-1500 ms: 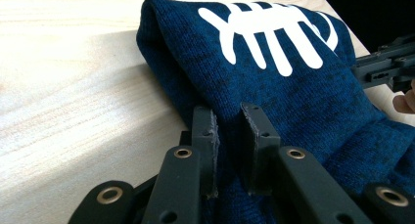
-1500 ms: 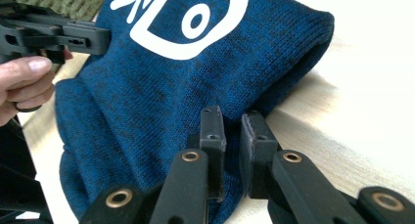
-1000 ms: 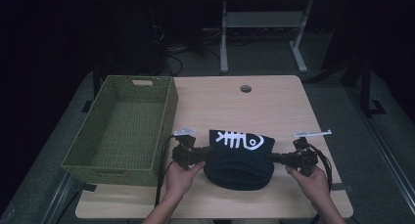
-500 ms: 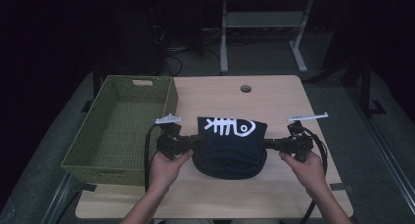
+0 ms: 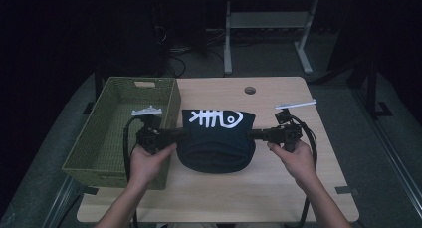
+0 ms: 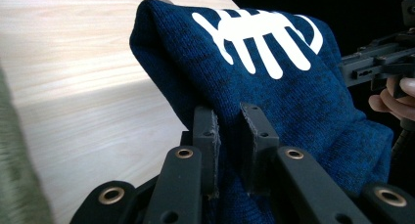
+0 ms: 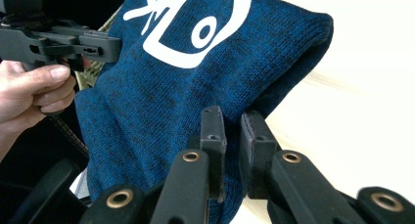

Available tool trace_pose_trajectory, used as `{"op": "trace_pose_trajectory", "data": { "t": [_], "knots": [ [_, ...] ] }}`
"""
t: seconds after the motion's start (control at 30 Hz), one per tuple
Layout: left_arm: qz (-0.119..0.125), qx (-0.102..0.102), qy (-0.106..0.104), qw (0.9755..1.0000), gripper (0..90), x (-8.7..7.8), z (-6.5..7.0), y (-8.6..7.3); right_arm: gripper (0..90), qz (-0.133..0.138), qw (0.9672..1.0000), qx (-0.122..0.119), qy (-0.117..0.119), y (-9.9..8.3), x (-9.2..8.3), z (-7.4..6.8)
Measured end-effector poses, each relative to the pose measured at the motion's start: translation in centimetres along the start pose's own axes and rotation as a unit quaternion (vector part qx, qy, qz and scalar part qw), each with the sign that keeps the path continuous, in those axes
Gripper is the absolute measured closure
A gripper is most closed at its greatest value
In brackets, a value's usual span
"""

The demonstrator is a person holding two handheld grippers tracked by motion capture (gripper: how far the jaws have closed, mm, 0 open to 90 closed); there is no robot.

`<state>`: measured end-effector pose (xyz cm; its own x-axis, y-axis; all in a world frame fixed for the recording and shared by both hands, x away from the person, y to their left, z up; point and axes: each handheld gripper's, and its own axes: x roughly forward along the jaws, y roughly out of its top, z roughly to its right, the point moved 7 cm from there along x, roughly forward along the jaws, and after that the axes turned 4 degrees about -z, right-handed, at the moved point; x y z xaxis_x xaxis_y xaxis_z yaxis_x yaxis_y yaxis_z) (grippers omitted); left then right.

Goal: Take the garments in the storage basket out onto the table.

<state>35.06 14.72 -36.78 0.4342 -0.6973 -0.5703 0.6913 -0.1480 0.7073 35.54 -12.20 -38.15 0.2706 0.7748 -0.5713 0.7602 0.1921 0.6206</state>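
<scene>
Navy knit garment [image 5: 215,138] with a white fish-skeleton print hangs stretched between both tools above the light wood worktop [image 5: 278,183], just right of the green woven basket [image 5: 114,133]. Left hand-held gripper [image 5: 180,135] pinches its left edge with jaws nearly closed. Right hand-held gripper [image 5: 253,135] clamps the opposite edge likewise.

- Table [image 5: 298,188]: basket [image 5: 99,153] stands on its left edge.
- Folded garment [image 5: 215,138] is right of the basket, near the table's middle, held up between both grippers.
- Left gripper [image 5: 180,135] clamps the garment's left side; right gripper [image 5: 251,135] clamps its right side.
- Table hole [image 5: 250,90] lies beyond the garment.
</scene>
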Motion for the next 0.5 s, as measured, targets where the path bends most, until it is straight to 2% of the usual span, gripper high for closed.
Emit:
{"op": "trace_pose_trajectory", "data": {
  "t": [0.5],
  "knots": [
    [0.012, -0.012, 0.014, 0.9998, 78.8, -4.6, -3.2, 1.0, 81.6, -0.005, 0.9996, -0.022, 0.014, 3.8, 3.0, -3.8]
  ]
}}
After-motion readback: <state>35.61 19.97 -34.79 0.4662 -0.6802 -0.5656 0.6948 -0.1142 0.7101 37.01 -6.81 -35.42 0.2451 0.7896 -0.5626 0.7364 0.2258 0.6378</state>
